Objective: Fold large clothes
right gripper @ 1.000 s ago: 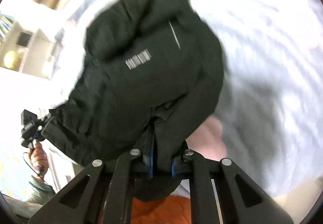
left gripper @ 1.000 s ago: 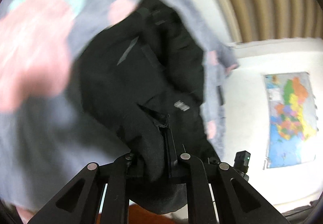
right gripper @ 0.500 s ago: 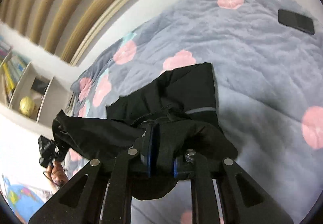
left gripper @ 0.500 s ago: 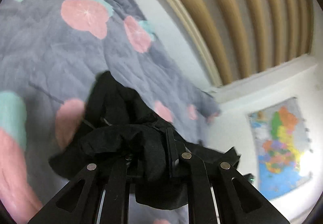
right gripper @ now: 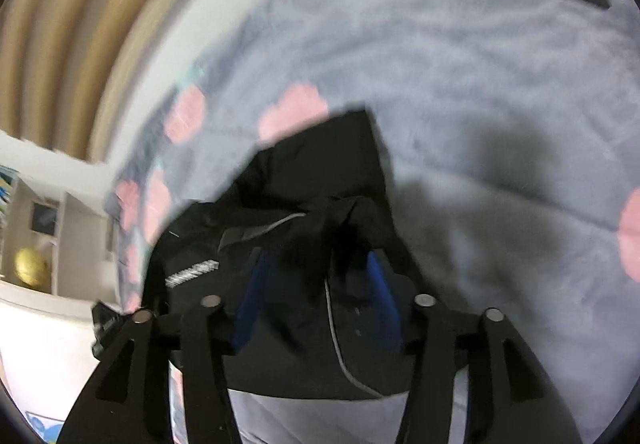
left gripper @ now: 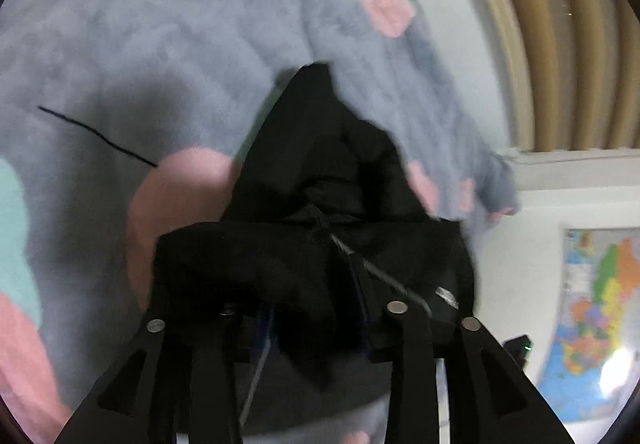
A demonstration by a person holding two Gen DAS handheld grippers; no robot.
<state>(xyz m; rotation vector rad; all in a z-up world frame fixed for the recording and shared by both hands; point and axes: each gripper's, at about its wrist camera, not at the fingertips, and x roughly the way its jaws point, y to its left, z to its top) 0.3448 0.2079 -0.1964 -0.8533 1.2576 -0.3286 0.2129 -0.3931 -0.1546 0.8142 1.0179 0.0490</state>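
no legible text; white print on the black garment (right gripper: 192,272) too blurred

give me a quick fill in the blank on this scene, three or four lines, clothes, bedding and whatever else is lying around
1. The garment bunched on the bed is ____ in colour.
2. The grey blanket under it is patterned with ____ flowers.
3. On the wall at the right of the left wrist view hangs a colourful ____.
4. The right gripper has fingers lined with ____ pads.

Missing words: black; pink; map; blue
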